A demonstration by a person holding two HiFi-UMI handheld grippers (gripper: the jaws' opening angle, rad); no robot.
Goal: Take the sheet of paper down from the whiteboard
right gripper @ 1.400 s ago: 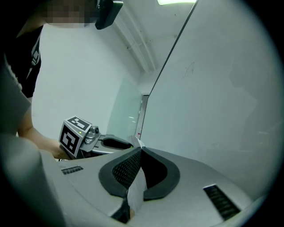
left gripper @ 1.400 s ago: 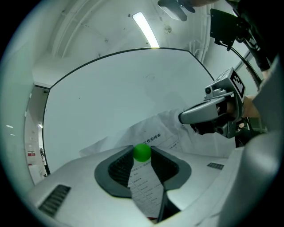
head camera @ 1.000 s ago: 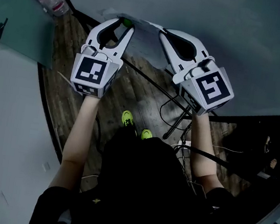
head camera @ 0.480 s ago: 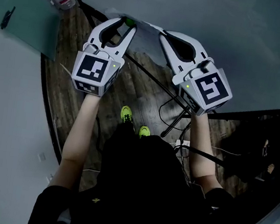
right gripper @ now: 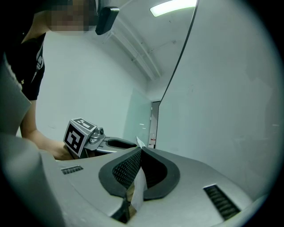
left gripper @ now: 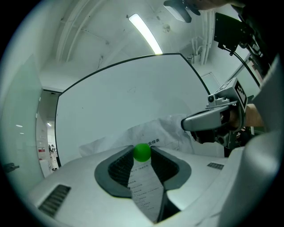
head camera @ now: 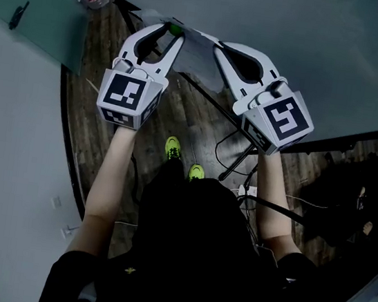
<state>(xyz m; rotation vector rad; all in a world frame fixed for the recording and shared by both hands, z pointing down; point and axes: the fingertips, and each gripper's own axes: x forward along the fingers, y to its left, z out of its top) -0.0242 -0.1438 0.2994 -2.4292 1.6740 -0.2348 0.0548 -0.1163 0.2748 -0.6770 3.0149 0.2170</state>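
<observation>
Sheet of paper (left gripper: pixel 171 128) looks light, limp, tearable; right gripper (right gripper: pixel 140 151) clamps its 12 o'clock edge, left gripper (head camera: pixel 168 33) pinches green ball (left gripper: pixel 142 152).

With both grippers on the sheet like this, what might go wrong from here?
The green ball sits only at the tips of the left gripper, so it may pop out. The right gripper is shut on the sheet of paper, crumpled between the two; pulling them apart may tear it.
</observation>
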